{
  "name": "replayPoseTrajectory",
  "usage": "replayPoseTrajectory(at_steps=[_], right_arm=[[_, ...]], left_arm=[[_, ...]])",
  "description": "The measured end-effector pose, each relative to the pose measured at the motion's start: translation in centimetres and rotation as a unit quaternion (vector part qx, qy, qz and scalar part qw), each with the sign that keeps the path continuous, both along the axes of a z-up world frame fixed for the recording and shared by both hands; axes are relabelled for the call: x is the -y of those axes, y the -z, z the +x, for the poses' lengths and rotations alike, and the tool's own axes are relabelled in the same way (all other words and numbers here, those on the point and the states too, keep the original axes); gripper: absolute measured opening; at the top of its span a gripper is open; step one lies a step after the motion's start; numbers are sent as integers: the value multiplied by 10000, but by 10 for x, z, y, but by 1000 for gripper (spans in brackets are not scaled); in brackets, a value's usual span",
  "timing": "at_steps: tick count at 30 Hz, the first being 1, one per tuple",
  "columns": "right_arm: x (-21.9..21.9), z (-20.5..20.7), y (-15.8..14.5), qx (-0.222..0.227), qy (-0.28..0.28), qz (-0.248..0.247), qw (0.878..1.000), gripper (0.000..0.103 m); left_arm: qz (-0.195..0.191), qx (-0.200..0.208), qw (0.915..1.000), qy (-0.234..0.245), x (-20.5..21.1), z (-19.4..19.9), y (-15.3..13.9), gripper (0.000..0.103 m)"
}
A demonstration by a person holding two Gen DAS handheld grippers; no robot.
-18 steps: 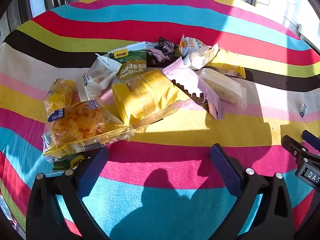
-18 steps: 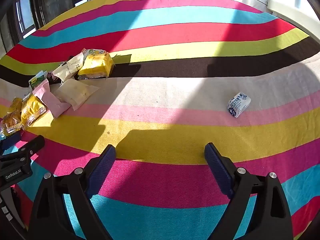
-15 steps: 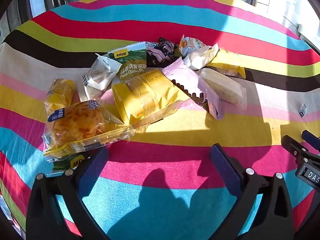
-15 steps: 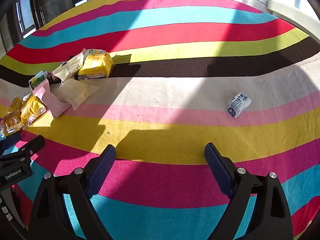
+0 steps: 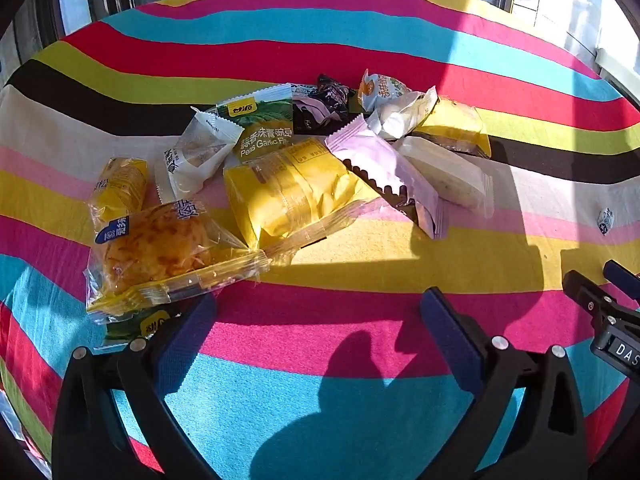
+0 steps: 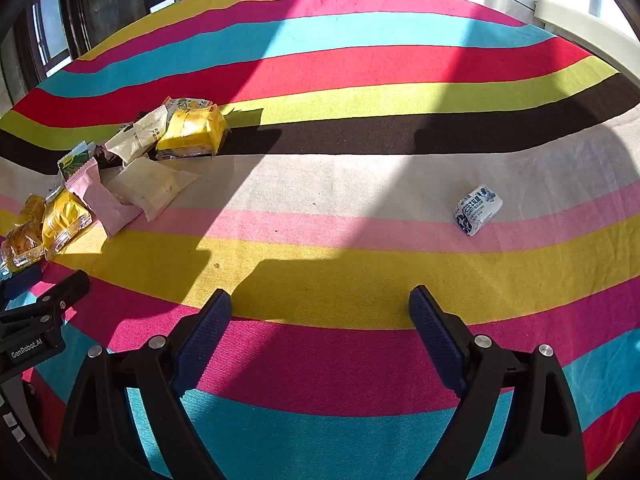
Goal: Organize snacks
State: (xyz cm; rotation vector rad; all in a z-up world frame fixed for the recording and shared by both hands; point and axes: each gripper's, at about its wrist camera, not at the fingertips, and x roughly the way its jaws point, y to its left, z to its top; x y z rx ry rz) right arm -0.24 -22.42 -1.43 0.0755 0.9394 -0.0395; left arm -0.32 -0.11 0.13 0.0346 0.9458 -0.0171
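Note:
A pile of wrapped snacks lies on a striped cloth (image 5: 320,40). In the left wrist view I see a golden bun pack (image 5: 160,248), a yellow cake pack (image 5: 292,192), a green pea packet (image 5: 264,128), a pink wafer pack (image 5: 384,168) and a white bar (image 5: 448,176). My left gripper (image 5: 320,320) is open and empty just in front of the pile. One small white-and-blue packet (image 6: 478,210) lies alone, ahead and right of my right gripper (image 6: 320,316), which is open and empty. The pile also shows in the right wrist view (image 6: 120,176).
The striped cloth (image 6: 360,64) covers the whole surface. Windows and dark frames stand behind its far edge. The right gripper's body (image 5: 608,320) shows at the right edge of the left wrist view; the left gripper's body (image 6: 36,320) shows at the left of the right wrist view.

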Motion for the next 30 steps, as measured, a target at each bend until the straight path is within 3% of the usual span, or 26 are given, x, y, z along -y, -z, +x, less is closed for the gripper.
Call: replayPoseTrajectory(at_steps=[30], right_arm=[[-2, -2, 0, 5, 31, 6, 10000, 87]], left_arm=[[1, -2, 10000, 1, 0, 0, 0, 102]])
